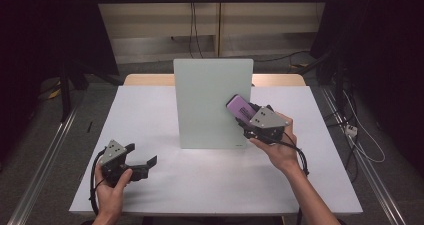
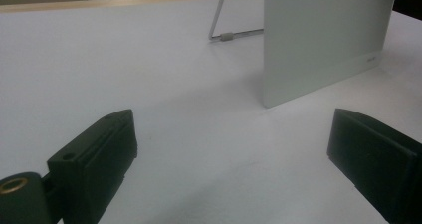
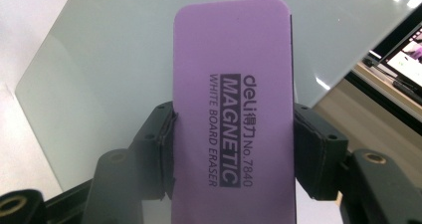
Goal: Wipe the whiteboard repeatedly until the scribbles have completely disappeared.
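Purple rectangular foam whiteboard eraser (image 3: pixel 233 99), pinched across long edges by right gripper (image 1: pixel 250 116) at pale glass board's (image 1: pixel 210 100) 3 o'clock edge, probably light & squashy; left gripper (image 1: pixel 142 161) spread, idle.

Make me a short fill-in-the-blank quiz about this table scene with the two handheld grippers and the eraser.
1. The right gripper is shut on a purple whiteboard ____.
2. The eraser is held in front of the upright white ____.
3. The left gripper has its jaws ____, with nothing between them.
4. The board stands on the white ____.

Missing words: eraser; board; open; table
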### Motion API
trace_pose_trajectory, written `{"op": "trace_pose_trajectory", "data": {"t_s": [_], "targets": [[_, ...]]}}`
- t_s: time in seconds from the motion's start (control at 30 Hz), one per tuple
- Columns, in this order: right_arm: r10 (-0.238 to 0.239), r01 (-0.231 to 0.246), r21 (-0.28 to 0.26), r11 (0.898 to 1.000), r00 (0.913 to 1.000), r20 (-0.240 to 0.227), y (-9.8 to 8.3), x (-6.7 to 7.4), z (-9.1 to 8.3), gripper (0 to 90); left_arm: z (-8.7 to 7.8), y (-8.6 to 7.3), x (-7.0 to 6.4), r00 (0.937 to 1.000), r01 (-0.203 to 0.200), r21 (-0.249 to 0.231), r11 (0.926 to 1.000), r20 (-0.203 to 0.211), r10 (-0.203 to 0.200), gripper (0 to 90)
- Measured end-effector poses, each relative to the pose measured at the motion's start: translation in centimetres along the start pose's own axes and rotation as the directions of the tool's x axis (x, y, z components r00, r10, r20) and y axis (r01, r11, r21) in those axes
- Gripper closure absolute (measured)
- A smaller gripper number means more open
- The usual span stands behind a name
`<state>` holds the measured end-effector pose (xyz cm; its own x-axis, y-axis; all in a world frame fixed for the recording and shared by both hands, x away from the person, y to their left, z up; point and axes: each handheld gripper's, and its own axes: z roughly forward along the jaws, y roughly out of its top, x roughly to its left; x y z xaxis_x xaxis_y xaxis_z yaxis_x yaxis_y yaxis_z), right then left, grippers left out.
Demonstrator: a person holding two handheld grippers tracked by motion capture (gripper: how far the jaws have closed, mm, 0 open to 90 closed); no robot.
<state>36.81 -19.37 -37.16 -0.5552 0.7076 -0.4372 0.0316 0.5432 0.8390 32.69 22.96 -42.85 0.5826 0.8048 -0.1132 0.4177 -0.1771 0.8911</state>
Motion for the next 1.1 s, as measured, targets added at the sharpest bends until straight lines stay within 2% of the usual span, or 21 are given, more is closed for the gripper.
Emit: {"op": "trace_pose_trajectory", "data": {"t_s": [0.13,0.33,0.5,0.6,0.73,0.77,0.87,1.03,1.1], "targets": [[-0.034,0.035,0.025,0.999,0.9993,-0.016,-0.2,1.3,0.9,41.8,-0.1,0.0,0.0,1.0,0.001,-0.001,1.0,0.004,-0.001,5.4],[-0.082,0.087,0.058,0.995,0.9935,-0.079,-0.9,3.8,1.9,41.8,-0.1,0.0,0.0,1.0,0.001,-0.003,1.0,0.004,-0.001,5.4],[-0.091,0.102,0.083,0.991,0.9874,-0.129,-1.3,5.1,2.4,41.8,-0.1,0.0,0.0,1.0,0.002,-0.002,1.0,0.004,-0.002,5.4],[-0.078,0.092,0.091,0.992,0.9861,-0.147,-1.3,5.2,2.5,41.8,-0.1,0.0,0.0,1.0,0.003,-0.002,1.0,0.004,-0.003,5.4],[-0.025,0.041,0.094,0.995,0.9861,-0.164,-1.2,4.9,2.2,41.8,-0.2,-0.2,0.3,1.0,0.009,0.0,1.0,-0.001,-0.009,5.4],[-0.021,0.038,0.093,0.995,0.985,-0.171,-1.1,4.9,2.2,41.8,-0.2,-0.3,0.3,0.9998,0.022,0.0,0.9998,-0.001,-0.022,5.4],[-0.003,0.017,0.075,0.997,0.9823,-0.187,-0.7,4.8,1.9,41.8,-0.2,-0.3,0.4,0.9997,0.024,0.002,0.9997,-0.005,-0.024,5.4],[0.059,-0.053,0.034,0.998,0.976,-0.209,-0.2,4.1,1.0,41.8,-0.1,-0.2,0.1,1.0,-0.007,0.007,1.0,-0.007,0.007,5.4],[0.086,-0.081,0.028,0.996,0.9723,-0.217,-0.2,3.8,0.7,41.8,-0.1,-0.2,0.0,1.0,-0.008,0.008,0.9999,-0.005,0.008,5.4]]}}
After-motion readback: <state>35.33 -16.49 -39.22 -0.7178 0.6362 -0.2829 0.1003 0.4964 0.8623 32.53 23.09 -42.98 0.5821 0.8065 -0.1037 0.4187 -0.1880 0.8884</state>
